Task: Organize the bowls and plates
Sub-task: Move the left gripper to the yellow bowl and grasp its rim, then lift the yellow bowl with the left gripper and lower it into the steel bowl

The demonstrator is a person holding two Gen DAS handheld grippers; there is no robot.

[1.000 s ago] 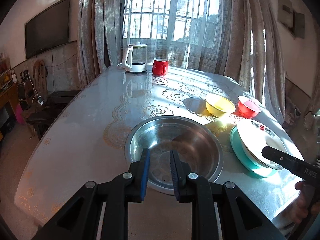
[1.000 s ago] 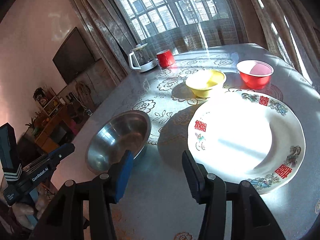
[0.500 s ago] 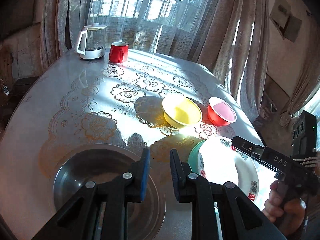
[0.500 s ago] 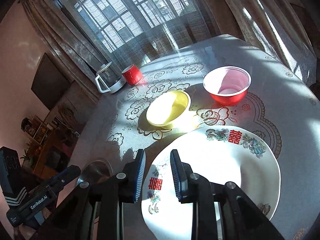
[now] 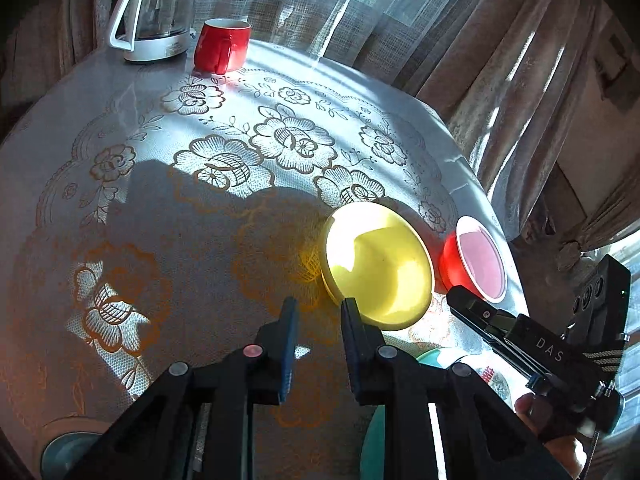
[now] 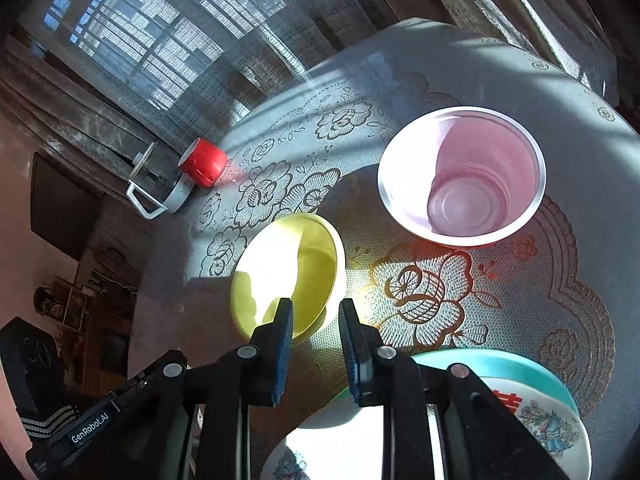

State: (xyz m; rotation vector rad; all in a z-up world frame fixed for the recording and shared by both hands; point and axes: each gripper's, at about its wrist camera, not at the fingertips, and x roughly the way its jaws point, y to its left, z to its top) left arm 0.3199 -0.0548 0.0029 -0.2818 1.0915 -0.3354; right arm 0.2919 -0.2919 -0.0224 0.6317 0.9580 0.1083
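A yellow bowl sits on the lace-covered table, with a red bowl with a pink inside just to its right. My left gripper is open and empty, just short of the yellow bowl's near left rim. My right gripper is open with a narrow gap; its fingertips stand at the near rim of the yellow bowl, and I cannot tell whether they touch it. The red bowl lies beyond, to the right. A white patterned plate rests on a teal plate beneath the right gripper.
A red mug and a glass kettle stand at the table's far edge by the curtains. The metal basin's rim shows at the lower left. The table edge drops off right of the red bowl.
Both grippers have moved forward over the table toward the yellow bowl. The metal basin has slid out of the left view. The right gripper has passed over the white plate.
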